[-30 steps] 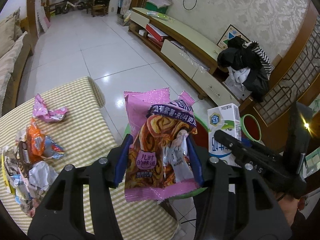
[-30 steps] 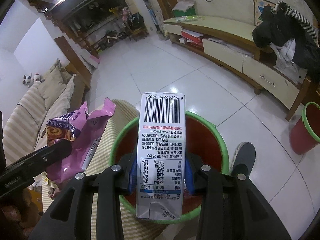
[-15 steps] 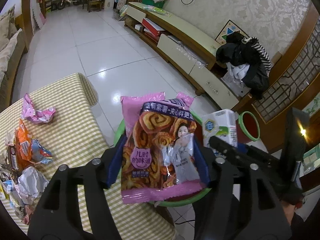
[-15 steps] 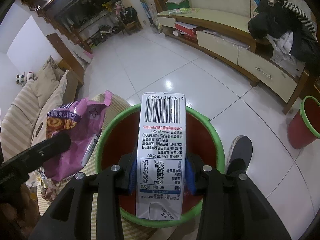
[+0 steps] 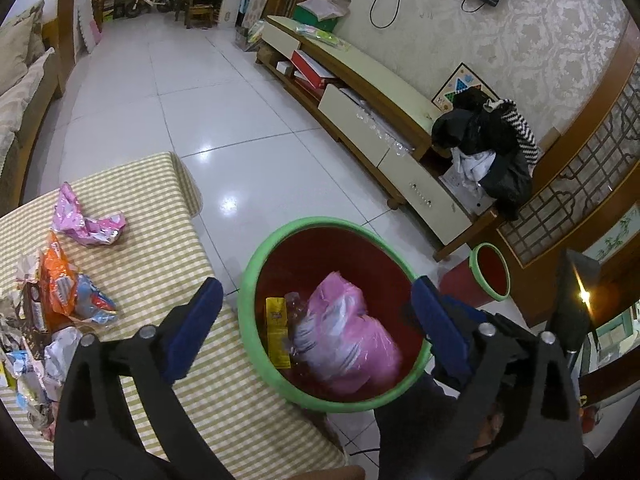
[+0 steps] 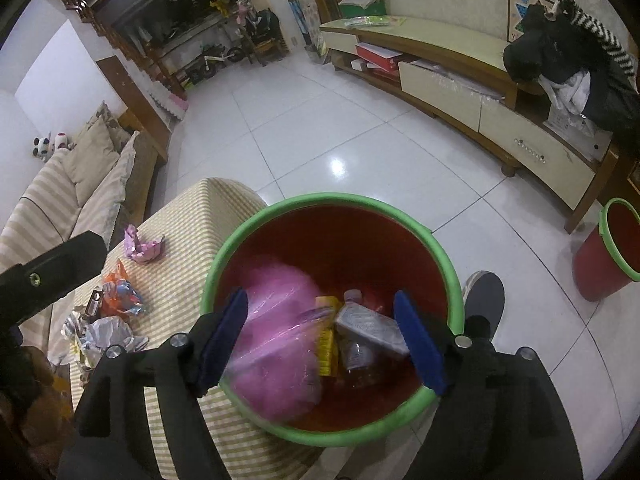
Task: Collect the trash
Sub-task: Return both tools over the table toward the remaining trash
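A red bin with a green rim (image 5: 256, 264) (image 6: 444, 256) stands on the floor beside the table. My left gripper (image 5: 316, 320) hangs above it, jaws opening, nothing between them. Below it the pink snack bag (image 5: 344, 336) (image 6: 276, 328) lies blurred inside the bin beside a yellow carton (image 5: 277, 332) (image 6: 328, 340). My right gripper (image 6: 324, 332) also hangs over the bin, jaws opening and empty. The milk carton (image 6: 370, 326) is blurred inside the bin, over a plastic bottle (image 6: 358, 354).
The checked-cloth table (image 5: 152, 248) holds a crumpled pink wrapper (image 5: 86, 220) (image 6: 142, 246), an orange wrapper (image 5: 58, 284) and several more scraps (image 6: 104, 332). A second red bin (image 5: 490, 276) (image 6: 608, 248) stands near the TV cabinet (image 5: 384, 120). A shoe (image 6: 482, 296) rests on the tiled floor.
Both grippers opened. The pink snack bag left my left gripper and the milk carton left my right gripper; both dropped into the red bin.
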A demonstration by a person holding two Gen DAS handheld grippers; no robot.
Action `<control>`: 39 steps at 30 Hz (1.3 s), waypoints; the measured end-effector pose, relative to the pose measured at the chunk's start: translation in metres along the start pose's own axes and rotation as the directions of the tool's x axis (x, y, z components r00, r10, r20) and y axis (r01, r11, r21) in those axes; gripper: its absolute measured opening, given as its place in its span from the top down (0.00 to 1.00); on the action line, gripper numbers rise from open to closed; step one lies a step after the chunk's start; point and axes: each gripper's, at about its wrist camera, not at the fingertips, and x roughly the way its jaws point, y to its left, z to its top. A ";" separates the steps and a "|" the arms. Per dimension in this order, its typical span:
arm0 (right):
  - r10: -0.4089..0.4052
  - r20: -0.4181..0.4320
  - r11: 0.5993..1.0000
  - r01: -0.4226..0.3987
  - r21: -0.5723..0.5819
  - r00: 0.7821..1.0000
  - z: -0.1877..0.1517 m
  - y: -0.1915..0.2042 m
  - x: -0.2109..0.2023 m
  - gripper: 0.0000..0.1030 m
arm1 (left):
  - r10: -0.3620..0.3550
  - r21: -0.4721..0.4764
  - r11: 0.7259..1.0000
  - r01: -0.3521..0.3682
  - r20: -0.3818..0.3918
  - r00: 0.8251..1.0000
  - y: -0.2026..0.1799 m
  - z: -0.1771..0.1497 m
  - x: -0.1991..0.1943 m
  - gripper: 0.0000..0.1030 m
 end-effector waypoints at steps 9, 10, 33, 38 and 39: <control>0.021 0.009 0.999 -0.021 -0.046 1.000 -0.007 0.029 -0.014 0.22 | 0.057 -0.046 0.997 -0.055 0.045 0.997 0.028 -0.010 -0.039 0.05; 0.026 0.010 0.998 -0.025 -0.055 1.000 -0.008 0.033 -0.016 0.21 | 0.066 -0.056 0.996 -0.063 0.053 0.996 0.034 -0.013 -0.046 0.05; 0.160 -0.045 0.939 -0.166 -0.300 0.986 -0.066 0.208 -0.019 0.14 | 0.292 -0.320 0.916 -0.242 0.117 0.949 0.187 -0.105 -0.186 0.05; 0.183 -0.074 0.914 -0.197 -0.353 0.980 -0.076 0.244 -0.010 0.13 | 0.329 -0.380 0.885 -0.269 0.103 0.939 0.223 -0.125 -0.205 0.05; 0.188 -0.079 0.909 -0.204 -0.362 0.979 -0.077 0.251 -0.008 0.13 | 0.335 -0.394 0.878 -0.271 0.104 0.936 0.230 -0.128 -0.208 0.05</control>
